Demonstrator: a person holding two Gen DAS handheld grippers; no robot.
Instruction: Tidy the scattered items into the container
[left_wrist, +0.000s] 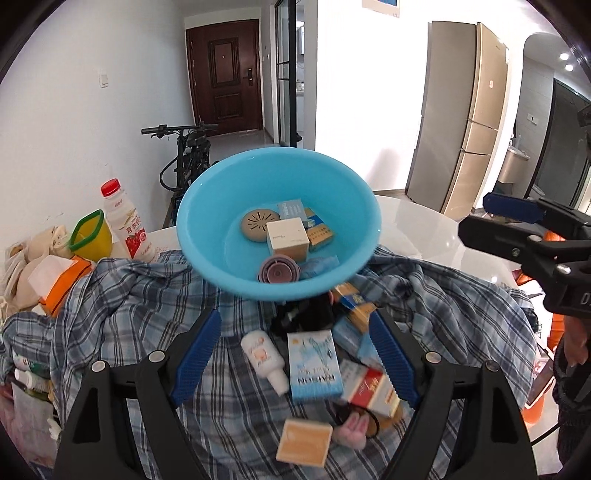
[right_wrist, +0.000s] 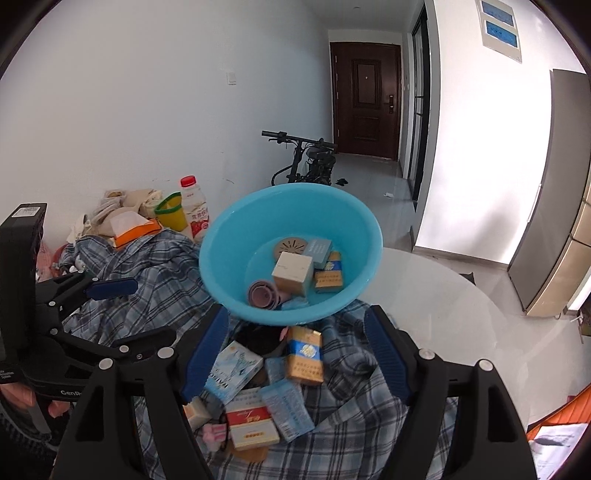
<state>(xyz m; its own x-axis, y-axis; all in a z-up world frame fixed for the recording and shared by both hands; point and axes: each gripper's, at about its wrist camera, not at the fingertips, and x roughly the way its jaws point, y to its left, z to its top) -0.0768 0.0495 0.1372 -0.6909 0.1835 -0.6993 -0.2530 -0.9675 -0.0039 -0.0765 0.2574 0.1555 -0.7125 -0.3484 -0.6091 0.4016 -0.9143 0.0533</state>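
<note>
Writing that can be read is scarce: the pale blue carton (left_wrist: 315, 365) lying on the blue plaid cloth (left_wrist: 129, 314) shows large capitals upside down, too warped to spell out; the red-capped milk bottle (left_wrist: 127, 221) carries red characters. Left gripper (left_wrist: 295, 354) has its jaws wide, the carton and a small white bottle (left_wrist: 264, 360) between them, untouched. Right gripper (right_wrist: 295, 350) is likewise wide above a gold-and-blue pack (right_wrist: 304, 356). Beyond both sits the round turquoise plastic basin (left_wrist: 221, 206), already holding several boxes.
</note>
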